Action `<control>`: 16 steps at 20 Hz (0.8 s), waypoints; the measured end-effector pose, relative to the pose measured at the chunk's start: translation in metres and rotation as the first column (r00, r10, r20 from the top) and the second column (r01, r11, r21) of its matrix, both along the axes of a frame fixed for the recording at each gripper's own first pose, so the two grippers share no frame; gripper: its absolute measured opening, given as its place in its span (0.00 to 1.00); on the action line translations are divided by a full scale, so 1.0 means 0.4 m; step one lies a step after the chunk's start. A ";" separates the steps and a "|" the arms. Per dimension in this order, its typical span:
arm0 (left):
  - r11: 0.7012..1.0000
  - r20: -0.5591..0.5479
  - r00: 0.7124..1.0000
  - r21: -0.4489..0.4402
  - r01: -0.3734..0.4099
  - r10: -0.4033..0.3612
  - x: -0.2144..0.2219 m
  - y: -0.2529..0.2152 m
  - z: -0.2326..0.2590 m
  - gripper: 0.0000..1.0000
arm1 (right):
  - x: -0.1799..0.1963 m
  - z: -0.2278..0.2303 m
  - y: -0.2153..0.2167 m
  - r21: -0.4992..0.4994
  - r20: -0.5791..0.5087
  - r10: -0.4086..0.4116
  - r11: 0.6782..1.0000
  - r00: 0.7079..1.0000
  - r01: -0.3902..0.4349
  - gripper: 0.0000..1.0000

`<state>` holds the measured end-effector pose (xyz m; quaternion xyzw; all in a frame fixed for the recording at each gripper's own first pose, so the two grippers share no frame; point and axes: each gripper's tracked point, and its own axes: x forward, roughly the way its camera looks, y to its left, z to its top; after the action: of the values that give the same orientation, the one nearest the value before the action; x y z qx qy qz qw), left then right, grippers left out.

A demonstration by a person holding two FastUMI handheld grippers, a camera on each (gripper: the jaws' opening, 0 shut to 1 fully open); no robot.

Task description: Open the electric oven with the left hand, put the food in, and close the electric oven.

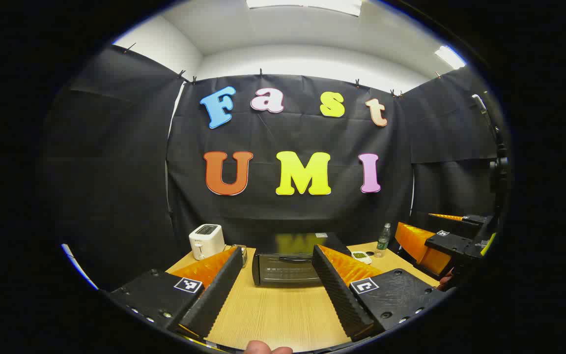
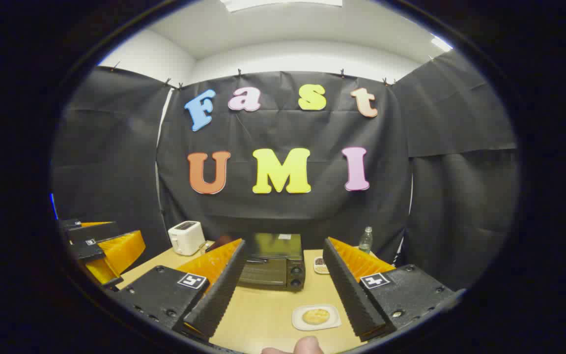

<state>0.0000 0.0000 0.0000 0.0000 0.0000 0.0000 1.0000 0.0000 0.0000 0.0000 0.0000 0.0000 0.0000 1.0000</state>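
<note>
Item: black electric oven [image 1: 285,265] with a glass door and a bar handle, door closed, standing toward the back of the light wooden desk [image 1: 273,314] against the black cloth wall; in the right gripper view the same oven [image 2: 273,263] shows two round knobs down its right side. Food: a round pale-brown baked piece [image 2: 316,316] lying on a white rounded-rectangle plate [image 2: 329,322], on the desk in front of the oven and to its right, well apart from it. Just beside the oven's right side, a small white dish [image 2: 321,265] with dark contents too small to tell. Left of the oven, a white two-slot toaster [image 1: 206,240]; right of it, a clear plastic bottle with a green label [image 1: 383,240] and a small white object [image 1: 361,256] with a green face. Left hand-held gripper [image 1: 277,275]: fingers wide apart, holding nothing, raised over the near desk and pointed at the oven door. Right hand-held gripper [image 2: 283,275]: fingers wide apart, holding nothing, the plate lying between them at the near edge. A fingertip [image 2: 307,345] shows at the bottom of the right gripper view.
</note>
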 end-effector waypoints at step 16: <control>0.999 0.010 0.999 0.001 -0.033 0.033 -0.044 0.021 -0.011 0.94 | -0.030 0.015 0.055 0.004 0.026 0.054 0.999 0.998 -0.054 0.98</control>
<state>-0.0176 0.0084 -0.0044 0.0003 -0.0052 0.0163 0.9999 -0.0120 0.0222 0.0058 0.0025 -0.0127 0.0270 0.9996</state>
